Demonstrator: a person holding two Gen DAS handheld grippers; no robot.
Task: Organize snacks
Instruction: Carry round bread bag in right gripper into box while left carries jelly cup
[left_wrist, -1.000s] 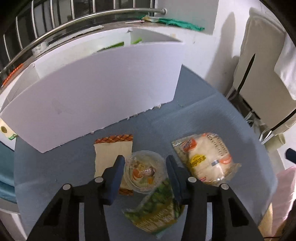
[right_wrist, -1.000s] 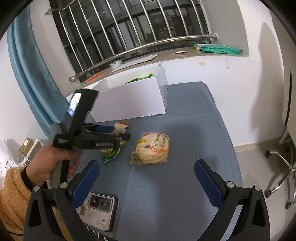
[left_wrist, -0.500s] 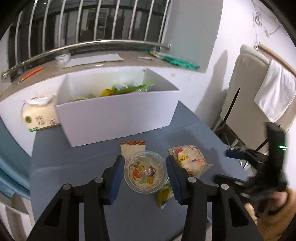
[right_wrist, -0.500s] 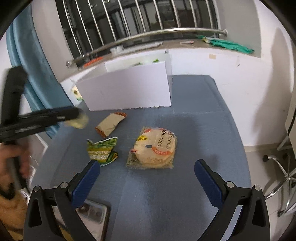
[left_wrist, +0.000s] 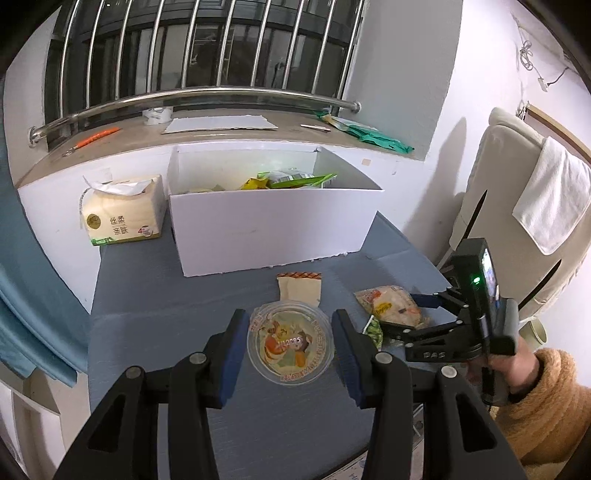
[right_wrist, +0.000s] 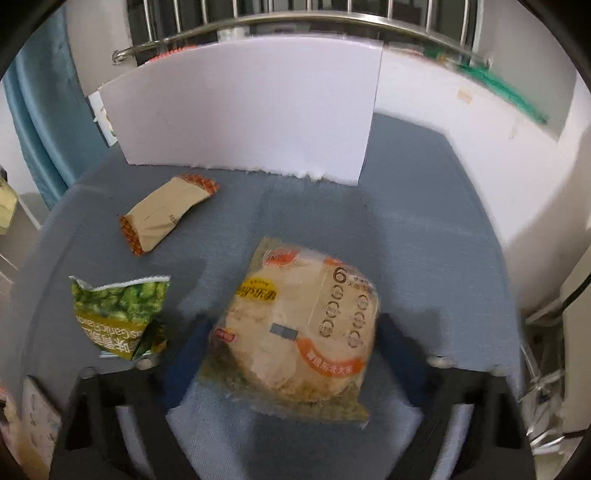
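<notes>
My left gripper (left_wrist: 290, 343) is shut on a round clear snack cup (left_wrist: 290, 342) and holds it above the blue table, in front of the white box (left_wrist: 269, 225) that holds several snacks. My right gripper (right_wrist: 295, 332) is open, low over the table, its blurred fingers either side of a rice cracker pack (right_wrist: 299, 332); that pack also shows in the left wrist view (left_wrist: 388, 305). A tan wafer packet (right_wrist: 168, 214) and a green pea bag (right_wrist: 120, 314) lie to its left.
A tissue pack (left_wrist: 122, 214) stands left of the box. A windowsill with railing runs behind. A white chair with a towel (left_wrist: 546, 199) stands at the right. The white box's front wall (right_wrist: 243, 110) rises just beyond the snacks.
My left gripper rose and pulled back with the cup. My right gripper moved down and forward to straddle the rice cracker pack.
</notes>
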